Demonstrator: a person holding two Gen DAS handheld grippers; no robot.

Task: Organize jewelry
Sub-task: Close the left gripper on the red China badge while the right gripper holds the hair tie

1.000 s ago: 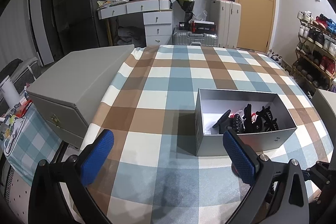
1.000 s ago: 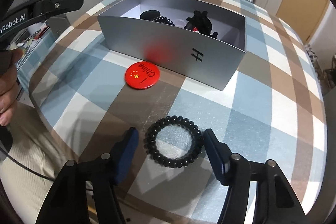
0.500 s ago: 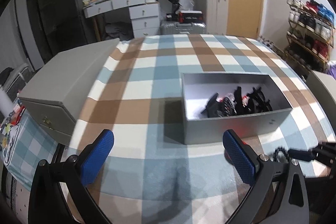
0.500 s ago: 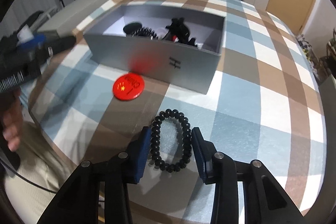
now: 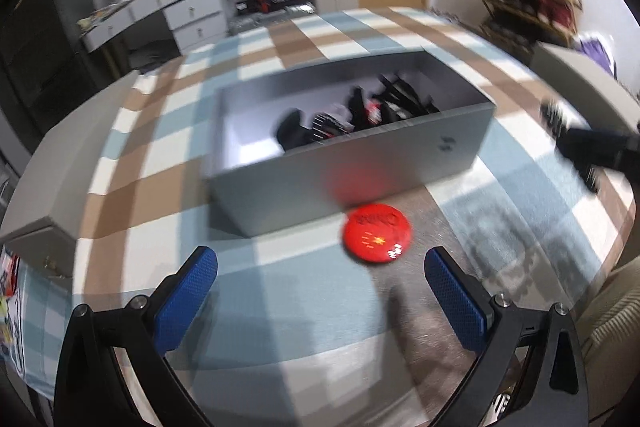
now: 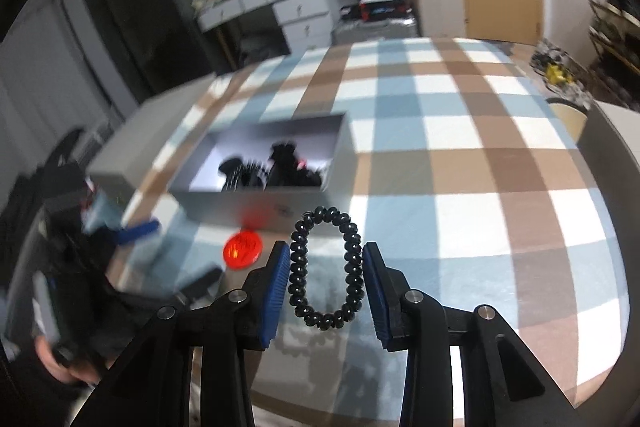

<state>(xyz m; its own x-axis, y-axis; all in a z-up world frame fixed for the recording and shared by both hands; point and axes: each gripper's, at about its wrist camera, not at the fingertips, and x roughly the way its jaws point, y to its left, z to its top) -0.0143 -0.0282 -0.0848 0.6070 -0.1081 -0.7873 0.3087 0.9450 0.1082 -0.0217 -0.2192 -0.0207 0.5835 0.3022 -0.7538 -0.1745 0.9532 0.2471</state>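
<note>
The right gripper (image 6: pixel 323 263) has just been closing, and its fingers (image 6: pixel 276 275) are clamped on the black bracelet (image 6: pixel 326 269), squeezing it into a tall oval that hangs clear of the counter (image 6: pixel 480 163). The left gripper (image 5: pixel 320 291) has its fingers (image 5: pixel 186 301) wide apart with nothing between them, hovering over the near edge of the counter. The red badge (image 5: pixel 376 238) lies flat just ahead of it, just beside the near wall of the open grey box (image 5: pixel 360 171). Black hair clips (image 5: pixel 360 115) fill the box, blurred
</note>
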